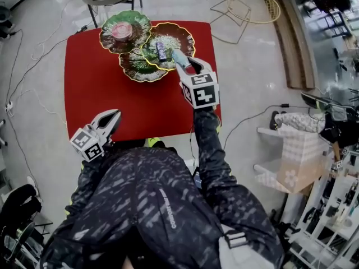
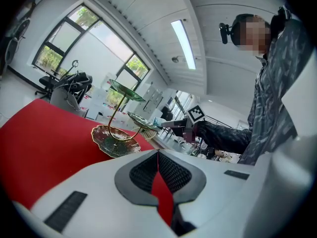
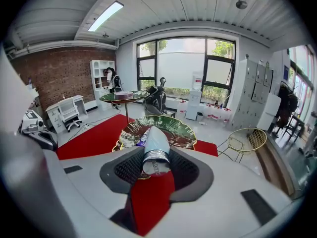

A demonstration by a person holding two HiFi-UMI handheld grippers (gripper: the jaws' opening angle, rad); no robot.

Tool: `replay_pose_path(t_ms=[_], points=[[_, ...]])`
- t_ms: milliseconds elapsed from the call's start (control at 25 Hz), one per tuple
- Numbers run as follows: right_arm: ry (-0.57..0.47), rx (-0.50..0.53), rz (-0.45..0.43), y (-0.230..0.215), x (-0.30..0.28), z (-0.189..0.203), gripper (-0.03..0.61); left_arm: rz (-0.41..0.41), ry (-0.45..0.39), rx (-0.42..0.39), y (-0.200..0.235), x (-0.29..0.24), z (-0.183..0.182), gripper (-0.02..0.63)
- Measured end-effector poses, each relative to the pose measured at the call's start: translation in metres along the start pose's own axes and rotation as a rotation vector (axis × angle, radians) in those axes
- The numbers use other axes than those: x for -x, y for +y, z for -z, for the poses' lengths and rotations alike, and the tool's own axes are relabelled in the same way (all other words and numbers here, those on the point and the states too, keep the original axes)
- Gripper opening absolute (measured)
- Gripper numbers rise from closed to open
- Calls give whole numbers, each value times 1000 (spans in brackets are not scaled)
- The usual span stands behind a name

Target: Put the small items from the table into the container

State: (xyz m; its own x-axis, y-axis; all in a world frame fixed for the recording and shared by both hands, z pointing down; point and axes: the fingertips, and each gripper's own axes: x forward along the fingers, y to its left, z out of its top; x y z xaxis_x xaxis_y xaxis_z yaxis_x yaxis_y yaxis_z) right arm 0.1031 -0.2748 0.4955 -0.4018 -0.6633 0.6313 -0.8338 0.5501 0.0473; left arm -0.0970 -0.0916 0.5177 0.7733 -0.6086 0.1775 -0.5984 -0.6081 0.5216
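Note:
On the red table stands a tiered holder of green, gold-rimmed leaf dishes. The top dish carries a pink item and the right dish a dark small item. My right gripper hovers at the right dish's near rim, shut on a pale blue tube with a silver ribbed end. In the right gripper view the tube sits between the pads, over the dish. My left gripper is shut and empty over the table's near edge; in its own view the holder is ahead.
A yellow wire chair lies on the floor beyond the table's far right corner. White shelving with clutter stands to the right. Cables run over the floor on the left. Bare red tabletop lies between the dishes and the near edge.

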Motion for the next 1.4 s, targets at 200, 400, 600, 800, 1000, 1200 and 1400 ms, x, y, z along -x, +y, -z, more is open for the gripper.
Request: replay_pose_path(t_ms=[200, 400, 600, 800, 1000, 1200, 1400], points=[[33, 14, 2, 1, -22, -4, 164, -13, -6, 15, 15, 5, -5, 11], [57, 29, 9, 1, -37, -9, 164, -17, -12, 27, 27, 8, -10, 11], [80, 39, 16, -1, -48, -17, 164, -23, -17, 36, 36, 11, -13, 11], [102, 57, 13, -1, -60, -21, 164, -36, -29, 41, 44, 16, -17, 11], [123, 71, 13, -1, -69, -19, 164, -52, -36, 49, 48, 20, -16, 11], [127, 73, 13, -2, -72, -19, 164, -64, -42, 55, 49, 23, -14, 11], [136, 81, 10, -1, -72, -16, 164, -69, -46, 57, 47, 25, -15, 11]])
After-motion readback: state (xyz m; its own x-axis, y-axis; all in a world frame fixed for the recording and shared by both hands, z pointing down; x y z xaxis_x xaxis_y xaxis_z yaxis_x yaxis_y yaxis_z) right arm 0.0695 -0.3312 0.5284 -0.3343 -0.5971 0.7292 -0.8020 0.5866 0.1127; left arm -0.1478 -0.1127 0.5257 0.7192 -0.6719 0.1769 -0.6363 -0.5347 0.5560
